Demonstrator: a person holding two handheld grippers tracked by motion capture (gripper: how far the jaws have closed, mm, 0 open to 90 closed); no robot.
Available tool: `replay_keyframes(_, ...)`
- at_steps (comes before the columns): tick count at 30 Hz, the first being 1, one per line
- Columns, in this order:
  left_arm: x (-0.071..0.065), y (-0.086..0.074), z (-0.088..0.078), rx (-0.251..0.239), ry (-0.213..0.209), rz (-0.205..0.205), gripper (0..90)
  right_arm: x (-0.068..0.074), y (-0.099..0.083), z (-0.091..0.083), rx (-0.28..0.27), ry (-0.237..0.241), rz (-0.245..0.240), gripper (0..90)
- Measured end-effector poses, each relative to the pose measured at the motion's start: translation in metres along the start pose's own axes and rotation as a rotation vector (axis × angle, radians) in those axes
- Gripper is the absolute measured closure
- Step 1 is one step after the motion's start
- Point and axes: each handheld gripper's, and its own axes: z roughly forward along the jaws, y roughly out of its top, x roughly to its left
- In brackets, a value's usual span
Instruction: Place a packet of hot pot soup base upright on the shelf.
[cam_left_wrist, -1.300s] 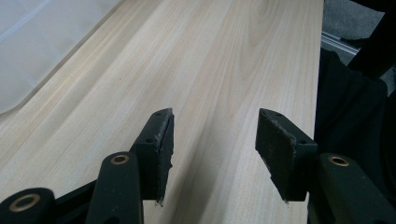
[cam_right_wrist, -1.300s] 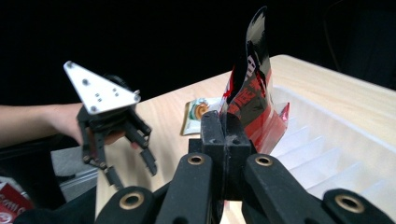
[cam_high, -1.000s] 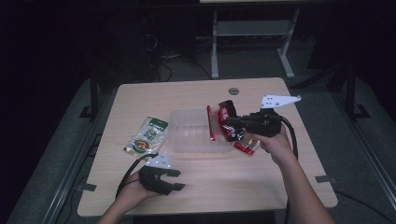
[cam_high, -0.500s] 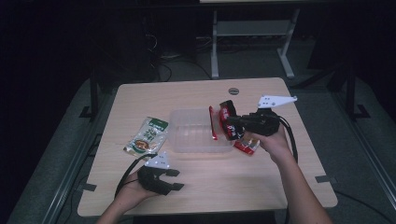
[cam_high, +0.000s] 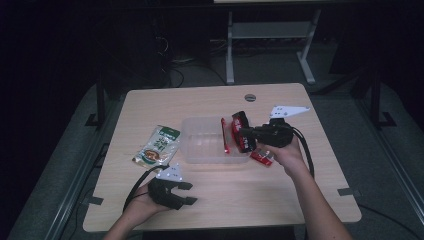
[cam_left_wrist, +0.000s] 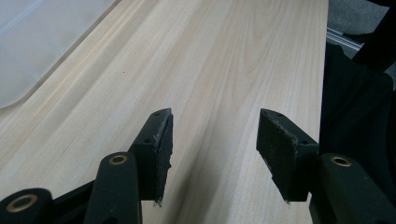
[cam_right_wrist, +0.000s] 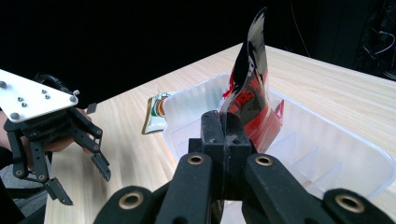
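Two grippers in play. Right gripper (cam_high: 246, 136) has its jaws clamped tight on a red-and-black packet (cam_right_wrist: 250, 86), held upright over the right end of the clear plastic tray (cam_high: 200, 145). Left gripper (cam_high: 187, 194) rests near the table's (cam_high: 165, 102) front edge, jaws parted, nothing between them. Green pouch (cam_high: 157, 146) lies just left of the tray; small red packet (cam_high: 262, 157) lies just right of it.

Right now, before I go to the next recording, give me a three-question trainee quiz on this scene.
1. True or false: the left gripper is shut on a packet.
2. What does the right gripper hold? A) green packet B) red and black packet C) nothing
3. On which side of the clear tray does the green packet lie in the high view?

Key: 1 false, its jaws stand open over bare table. 2 B, the red and black packet. 3 left.
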Motion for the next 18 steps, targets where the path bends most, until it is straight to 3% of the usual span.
replay_keyframes(18, -0.001, 0.0, 0.002, 0.011, -0.006, 0.0, 45.3, 0.001, -0.001, 0.011, 0.016, -0.02, 0.007, 89.8)
